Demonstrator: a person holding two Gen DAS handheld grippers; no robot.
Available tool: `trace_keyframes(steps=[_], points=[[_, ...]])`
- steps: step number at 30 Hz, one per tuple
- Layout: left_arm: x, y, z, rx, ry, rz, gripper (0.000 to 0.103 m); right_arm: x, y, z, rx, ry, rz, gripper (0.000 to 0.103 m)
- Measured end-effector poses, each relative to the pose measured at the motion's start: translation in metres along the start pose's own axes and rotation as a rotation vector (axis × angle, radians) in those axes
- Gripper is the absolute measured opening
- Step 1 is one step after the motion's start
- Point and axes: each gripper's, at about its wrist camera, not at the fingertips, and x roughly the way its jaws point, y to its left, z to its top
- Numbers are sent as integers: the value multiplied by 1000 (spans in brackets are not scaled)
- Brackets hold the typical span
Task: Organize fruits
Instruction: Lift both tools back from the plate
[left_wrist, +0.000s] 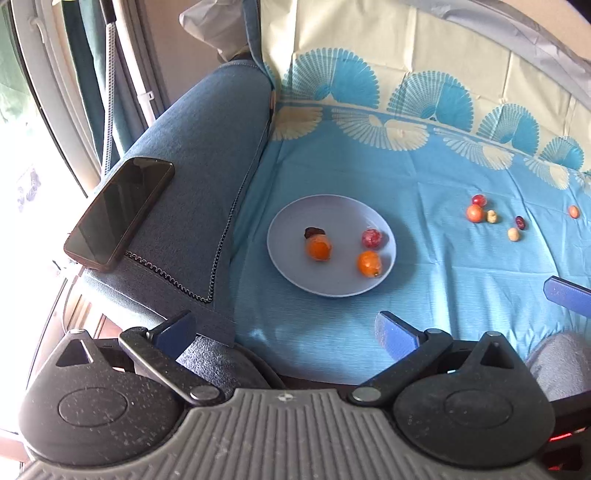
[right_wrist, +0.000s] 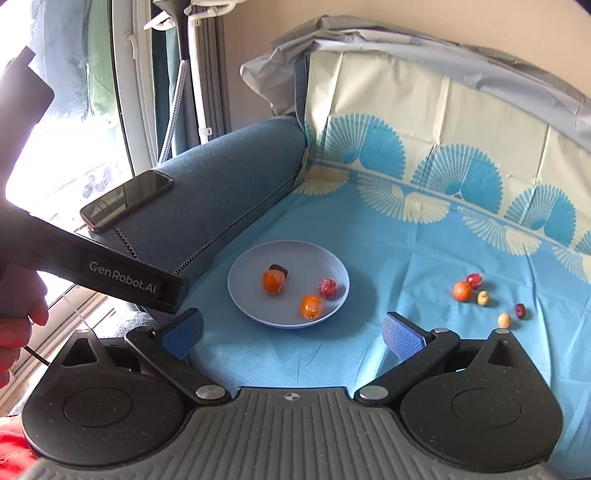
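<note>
Both my grippers hang over the blue cloth (right_wrist: 332, 354), holding nothing. My left gripper (left_wrist: 284, 332) has its jaws spread wide, and so does my right gripper (right_wrist: 291, 330). The plate (right_wrist: 255, 317) lies just ahead with two oranges, a red fruit (right_wrist: 328, 288) and a dark piece in it. More small fruits (right_wrist: 462, 291) lie loose on the cloth, well to its right. A phone (left_wrist: 118, 214) rests on the armrest (left_wrist: 199, 155).

Left gripper (left_wrist: 284, 330): held low in frame, jaws spread wide, nothing gripped.
Right gripper (right_wrist: 291, 334): likewise spread, nothing gripped.
</note>
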Motion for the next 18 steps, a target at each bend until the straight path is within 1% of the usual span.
trace_keyframes(steps=[5, 11, 18], points=[[-9, -6, -2, 15, -23, 3, 103, -9, -1, -4, 2, -13, -7, 102], [-11, -6, -3, 21, -25, 0, 103, -12, 0, -5, 2, -26, -13, 102], [-10, -6, -2, 24, -22, 0, 103, -11, 2, -6, 2, -19, -16, 102]])
